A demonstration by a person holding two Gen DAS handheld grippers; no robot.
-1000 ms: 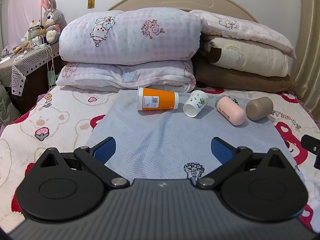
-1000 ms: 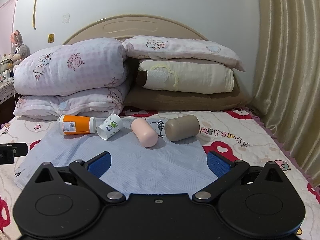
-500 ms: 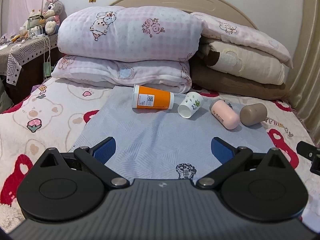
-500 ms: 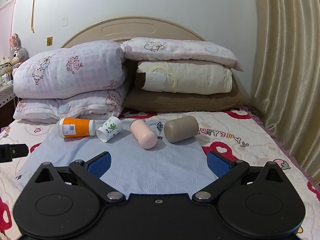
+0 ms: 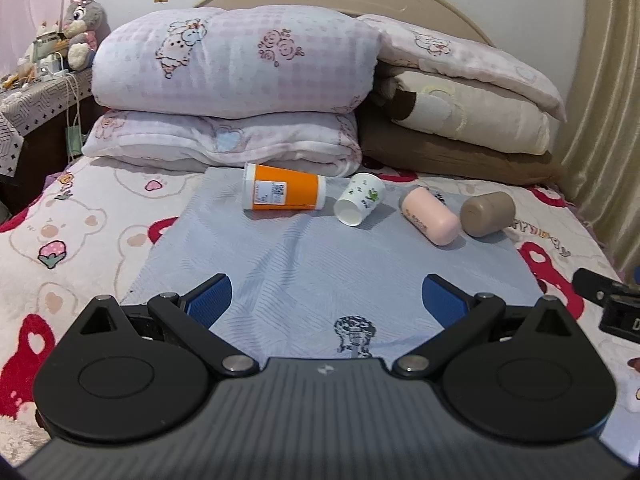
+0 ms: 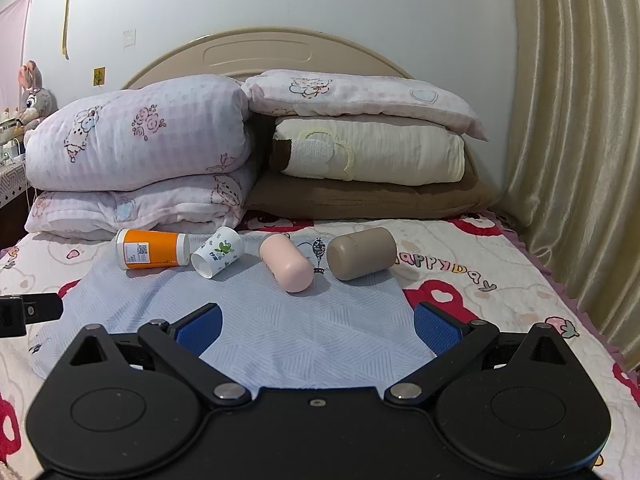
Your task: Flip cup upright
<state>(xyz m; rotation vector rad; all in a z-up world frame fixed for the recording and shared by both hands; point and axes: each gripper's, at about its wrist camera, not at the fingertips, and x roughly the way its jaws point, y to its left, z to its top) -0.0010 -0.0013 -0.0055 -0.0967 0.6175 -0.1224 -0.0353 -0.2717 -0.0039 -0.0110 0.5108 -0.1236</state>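
Note:
Several cups lie on their sides in a row on a grey-blue cloth (image 5: 320,264) on the bed: an orange cup (image 5: 284,193), a small white printed paper cup (image 5: 359,199), a pink cup (image 5: 430,220) and a brown cup (image 5: 487,214). They also show in the right wrist view: orange cup (image 6: 152,249), white cup (image 6: 218,253), pink cup (image 6: 286,263), brown cup (image 6: 362,253). My left gripper (image 5: 326,300) is open and empty, short of the cups. My right gripper (image 6: 318,326) is open and empty, short of the pink cup.
Stacked pillows and folded quilts (image 5: 236,92) lie right behind the cups against the headboard. A curtain (image 6: 576,152) hangs on the right. A bedside table with a plush rabbit (image 5: 80,20) stands at the left. The other gripper's tip (image 5: 608,300) shows at the right edge.
Both grippers have moved a little forward toward the cups, and the left view has shifted left. The cups have not moved. Both jaws stay open.

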